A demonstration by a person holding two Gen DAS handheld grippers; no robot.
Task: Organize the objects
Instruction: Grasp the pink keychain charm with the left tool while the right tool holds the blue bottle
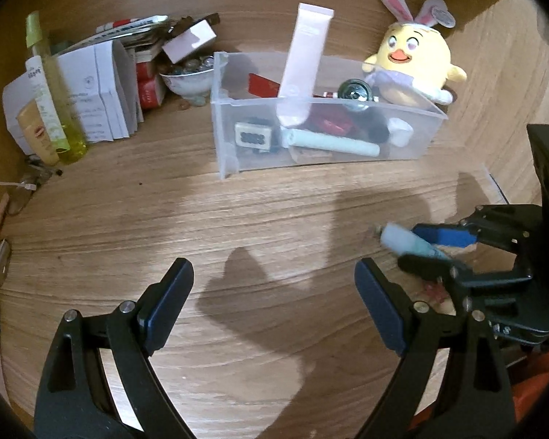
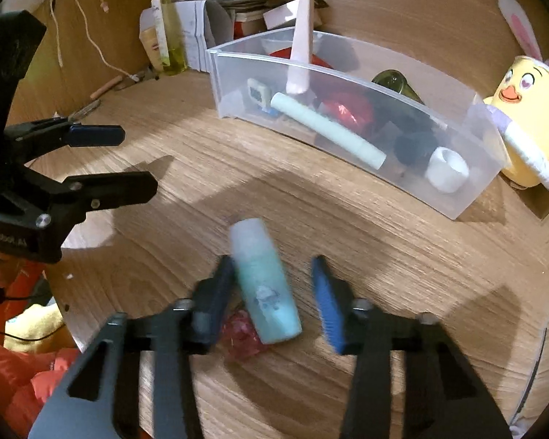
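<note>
A pale blue bottle with a white cap lies on the wooden desk between the fingers of my right gripper. The jaws are open on either side of it; the left pad is close to it and the right pad stands apart. The bottle and right gripper show at the right of the left wrist view. My left gripper is open and empty above bare desk. A clear plastic bin holds a pink tube, a mint tube and several small items.
A yellow chick plush with bunny ears sits behind the bin's right end. A yellow-green bottle, folded papers, small boxes and a bowl crowd the back left. A pink wrapper lies beside the blue bottle.
</note>
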